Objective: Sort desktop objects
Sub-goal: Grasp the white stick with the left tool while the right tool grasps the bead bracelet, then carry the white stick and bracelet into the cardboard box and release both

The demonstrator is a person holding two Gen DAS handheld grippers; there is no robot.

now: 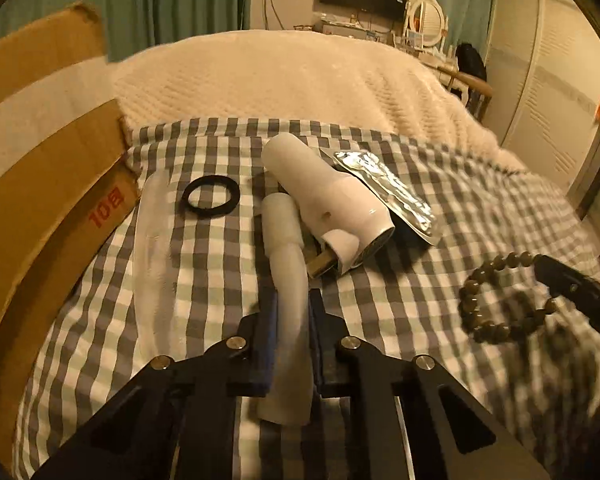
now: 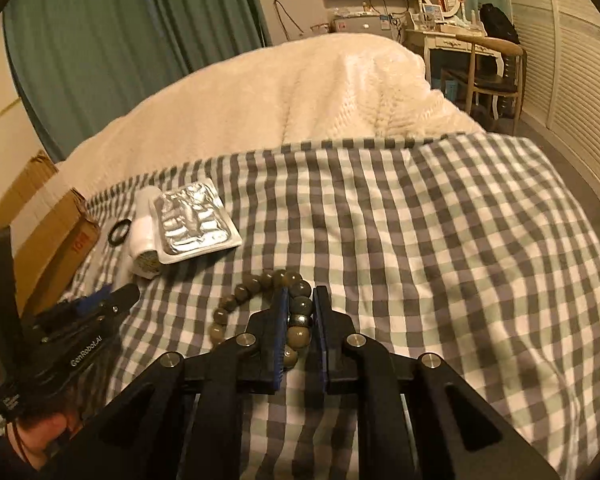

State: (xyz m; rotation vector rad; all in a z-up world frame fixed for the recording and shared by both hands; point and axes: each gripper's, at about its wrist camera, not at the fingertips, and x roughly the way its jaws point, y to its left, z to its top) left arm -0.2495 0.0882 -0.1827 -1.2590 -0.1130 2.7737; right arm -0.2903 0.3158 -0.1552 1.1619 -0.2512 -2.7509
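Two grips were already made: my left gripper (image 1: 292,300) pinched the white tube (image 1: 286,280), its long axis running straight ahead toward the hairdryer (image 1: 328,196); my right gripper (image 2: 300,300) pinched the beads (image 2: 260,300), right of the hairdryer and farther from the box (image 1: 40,200).

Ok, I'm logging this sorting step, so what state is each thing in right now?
Left gripper: shut on the white tube.
White tube: held, its far end by the bottle.
Right gripper: shut on the bracelet.
Bracelet: clamped, the rest of the loop on the cloth.
Bottle: lying on its side.
Foil pack: lying against the bottle.
Black ring: flat on the cloth.
Box: flaps open.
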